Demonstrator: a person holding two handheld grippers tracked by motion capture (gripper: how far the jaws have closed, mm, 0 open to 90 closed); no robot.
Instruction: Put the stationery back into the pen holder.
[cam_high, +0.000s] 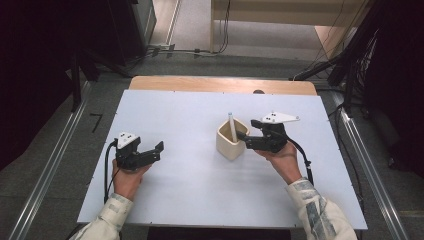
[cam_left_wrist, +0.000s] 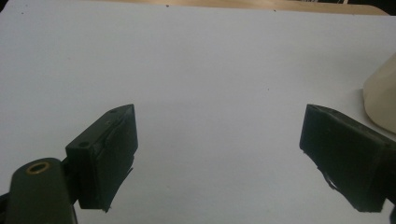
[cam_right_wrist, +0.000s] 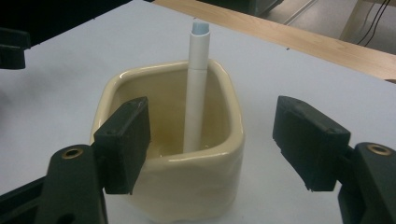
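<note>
A cream ceramic cup stands right of centre on the white table top. A white marker with a pale blue tip leans upright inside it. My right gripper is open just right of the cup, its jaws apart and level with the cup's near rim, nothing between them. My left gripper is open over bare table at the left, empty. The cup's edge peeks in at the right of the left gripper view.
A wooden strip borders the table's far edge. Beyond it lie floor, cables and dark equipment stands. Metal rails run along both sides of the table. Open white surface lies between the grippers and toward the front edge.
</note>
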